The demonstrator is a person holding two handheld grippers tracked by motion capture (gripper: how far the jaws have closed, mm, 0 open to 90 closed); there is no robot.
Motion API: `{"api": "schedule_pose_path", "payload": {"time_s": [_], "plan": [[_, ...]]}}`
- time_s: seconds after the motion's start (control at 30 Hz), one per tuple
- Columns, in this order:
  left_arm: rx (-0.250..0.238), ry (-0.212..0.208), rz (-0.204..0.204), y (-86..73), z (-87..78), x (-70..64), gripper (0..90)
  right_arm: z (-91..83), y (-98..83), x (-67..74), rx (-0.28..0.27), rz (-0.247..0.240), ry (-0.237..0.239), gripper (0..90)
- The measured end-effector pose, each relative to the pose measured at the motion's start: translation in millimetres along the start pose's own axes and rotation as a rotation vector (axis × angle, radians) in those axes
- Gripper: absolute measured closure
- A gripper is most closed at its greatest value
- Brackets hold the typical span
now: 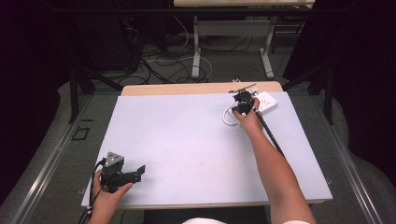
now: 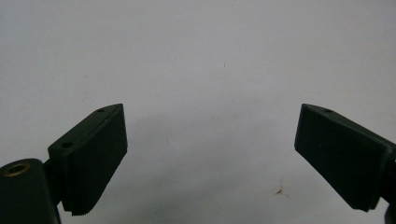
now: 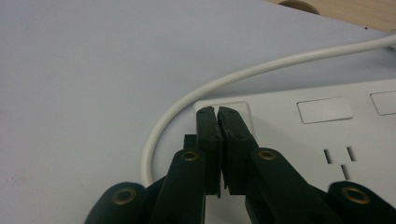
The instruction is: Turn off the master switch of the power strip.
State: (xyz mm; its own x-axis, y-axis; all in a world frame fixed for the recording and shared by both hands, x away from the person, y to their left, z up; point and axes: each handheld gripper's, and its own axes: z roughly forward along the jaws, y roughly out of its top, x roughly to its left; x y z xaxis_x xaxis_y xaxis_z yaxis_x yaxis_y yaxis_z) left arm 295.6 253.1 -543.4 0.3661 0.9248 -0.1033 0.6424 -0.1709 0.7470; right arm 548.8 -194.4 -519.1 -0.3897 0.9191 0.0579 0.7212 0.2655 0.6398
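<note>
A white power strip (image 1: 267, 101) lies flat at the far right of the table, its white cord (image 1: 227, 117) looping off to the left. My right gripper (image 1: 243, 99) is over the strip's left end. In the right gripper view its jaws are pressed together with nothing between them, and the right gripper (image 3: 217, 111) has its tips at a raised rectangular switch (image 3: 243, 106) at the end of the power strip (image 3: 327, 140). The cord (image 3: 224, 84) curves past on the left. My left gripper (image 1: 138, 171) rests at the near left, and the left gripper (image 2: 210, 140) is open over bare mat.
A pale grey mat (image 1: 187, 140) covers the table, with a wooden strip (image 1: 187, 88) along the far edge. The right gripper's black cable (image 1: 271, 135) runs beside the forearm. Beyond the table are loose floor cables (image 1: 163, 63) and another table's legs (image 1: 196, 51).
</note>
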Motion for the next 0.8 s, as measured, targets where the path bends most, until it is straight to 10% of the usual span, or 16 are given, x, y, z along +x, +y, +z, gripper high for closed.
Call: {"api": "schedule_pose_path", "payload": {"time_s": [0.8], "plan": [[-0.004,-0.007,0.003,1.0,1.0,-2.2,9.6,-16.7,3.4,-1.6,0.005,-0.033,0.006,81.6]]}}
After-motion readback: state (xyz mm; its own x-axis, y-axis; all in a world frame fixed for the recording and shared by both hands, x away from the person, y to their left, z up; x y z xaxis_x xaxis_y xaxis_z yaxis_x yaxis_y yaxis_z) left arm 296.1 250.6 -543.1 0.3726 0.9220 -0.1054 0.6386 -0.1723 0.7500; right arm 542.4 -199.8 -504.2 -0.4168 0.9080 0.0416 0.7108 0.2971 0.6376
